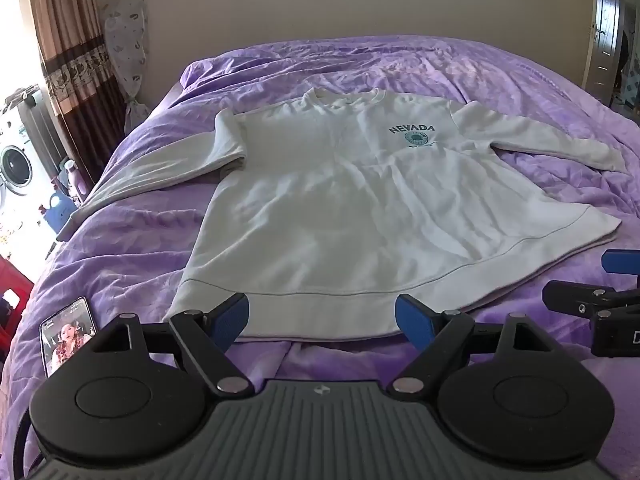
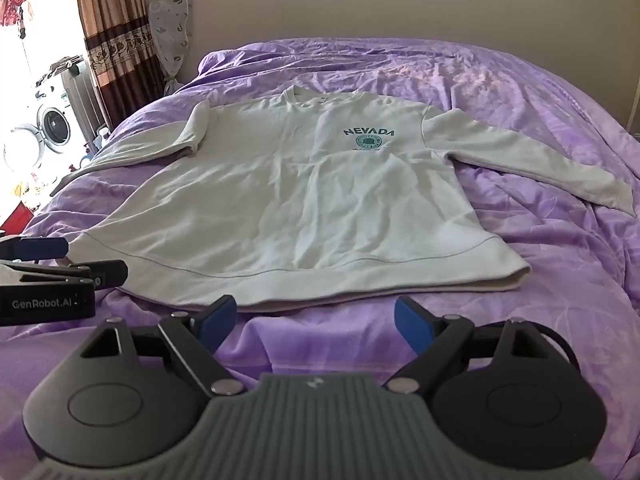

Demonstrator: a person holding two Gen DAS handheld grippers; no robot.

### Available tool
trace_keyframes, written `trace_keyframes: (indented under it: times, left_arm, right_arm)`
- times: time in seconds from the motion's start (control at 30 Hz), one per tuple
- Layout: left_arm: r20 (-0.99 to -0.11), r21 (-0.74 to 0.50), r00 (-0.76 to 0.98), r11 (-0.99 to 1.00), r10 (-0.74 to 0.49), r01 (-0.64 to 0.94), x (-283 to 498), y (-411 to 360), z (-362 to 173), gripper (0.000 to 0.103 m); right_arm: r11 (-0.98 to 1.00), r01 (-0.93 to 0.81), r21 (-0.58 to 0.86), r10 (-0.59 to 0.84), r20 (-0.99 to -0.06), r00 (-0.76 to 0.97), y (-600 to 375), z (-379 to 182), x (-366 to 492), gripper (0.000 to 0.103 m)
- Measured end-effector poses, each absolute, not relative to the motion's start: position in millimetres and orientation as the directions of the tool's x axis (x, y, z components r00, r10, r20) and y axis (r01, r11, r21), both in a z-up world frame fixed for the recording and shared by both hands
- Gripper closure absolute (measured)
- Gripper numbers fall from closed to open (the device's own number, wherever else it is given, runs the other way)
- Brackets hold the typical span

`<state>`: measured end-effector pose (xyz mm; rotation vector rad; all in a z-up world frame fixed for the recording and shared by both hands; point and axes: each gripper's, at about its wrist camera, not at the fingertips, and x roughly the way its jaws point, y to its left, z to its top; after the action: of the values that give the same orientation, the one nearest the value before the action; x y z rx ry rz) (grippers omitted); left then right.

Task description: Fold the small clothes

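One sweatshirt (image 1: 332,200) lies face up and spread flat in the middle of the bed (image 1: 132,240), collar toward the far wall, hem toward the cameras. It is pale, with one green "NEVADA" print (image 1: 412,130) on the chest. Of its two sleeves, the one on the print's side (image 1: 540,140) stretches straight out from the body; the other (image 1: 160,168) bends at the shoulder and runs down toward the bed's window-side edge.

Two claws sit just short of the hem, side by side and apart. The left claw (image 1: 322,320) is spread wide, nothing between its blue pads, which hover over the hem band. The right claw (image 2: 316,322) is also spread wide and empty, just short of the hem over bare bedding.

One phone (image 1: 68,332) lies on the bed beyond the hem's window-side corner, screen lit, clear of the sweatshirt. Nothing rests on the garment.

Rumpled purple bedding runs on all sides of the sweatshirt, widest beyond the straight sleeve. Past the bent sleeve the bed ends, and there stand one washer (image 2: 54,126) and a curtain (image 2: 112,40).
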<state>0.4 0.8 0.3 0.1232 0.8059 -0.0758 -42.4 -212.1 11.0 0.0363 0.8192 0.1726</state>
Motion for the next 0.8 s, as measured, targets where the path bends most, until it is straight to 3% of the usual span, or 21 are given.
trace_keyframes:
  times: [0.8]
  left_arm:
    - [-0.726,0.099,0.688,0.990,0.002,0.101,0.8,9.1,-3.8,0.006]
  right_arm:
    - [0.986,-0.147,0.081,0.160,-0.728,0.667,-213.9,7.9,-36.5,0.021]
